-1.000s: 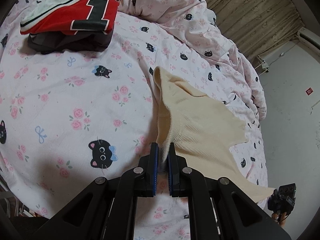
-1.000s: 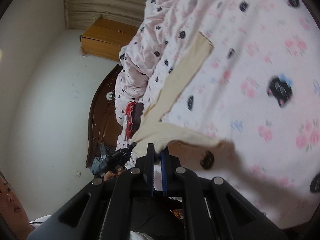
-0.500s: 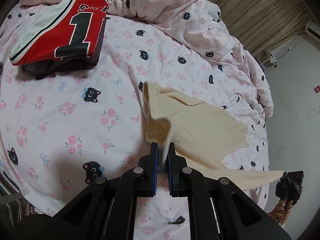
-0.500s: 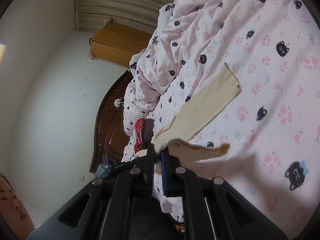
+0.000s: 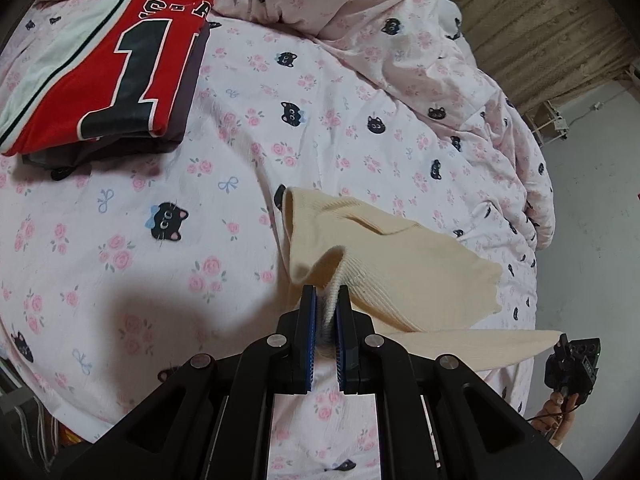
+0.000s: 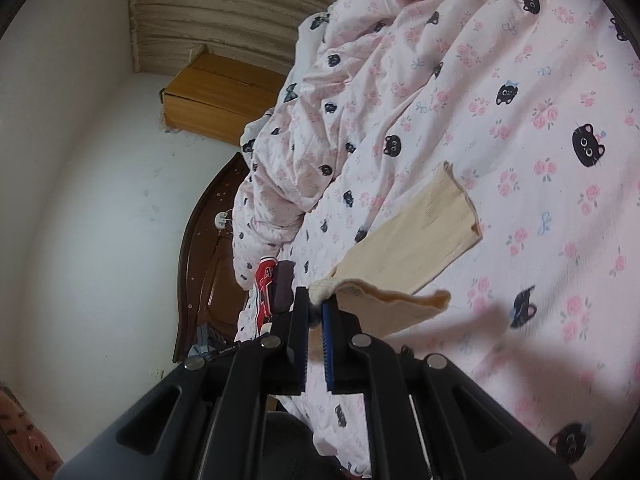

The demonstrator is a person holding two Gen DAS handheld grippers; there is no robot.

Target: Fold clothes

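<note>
A cream ribbed garment (image 5: 400, 264) hangs between my two grippers above the pink cat-print bed (image 5: 200, 208). My left gripper (image 5: 326, 300) is shut on one ribbed edge of it. My right gripper (image 6: 316, 306) is shut on another edge of the cream garment (image 6: 424, 232), whose far end trails onto the bed. The right gripper also shows at the lower right of the left wrist view (image 5: 572, 364), holding the stretched cloth.
A folded red jersey with a number 1 (image 5: 100, 64) lies on a dark folded garment (image 5: 188, 92) at the bed's far left. A bunched duvet (image 5: 420, 40) lies behind. A wooden cabinet (image 6: 216, 96) and dark headboard (image 6: 200, 264) stand by the wall.
Both grippers have risen and drawn back with the cream garment, lifting more of it off the bed. The red jersey now sits closer in the left wrist view.
</note>
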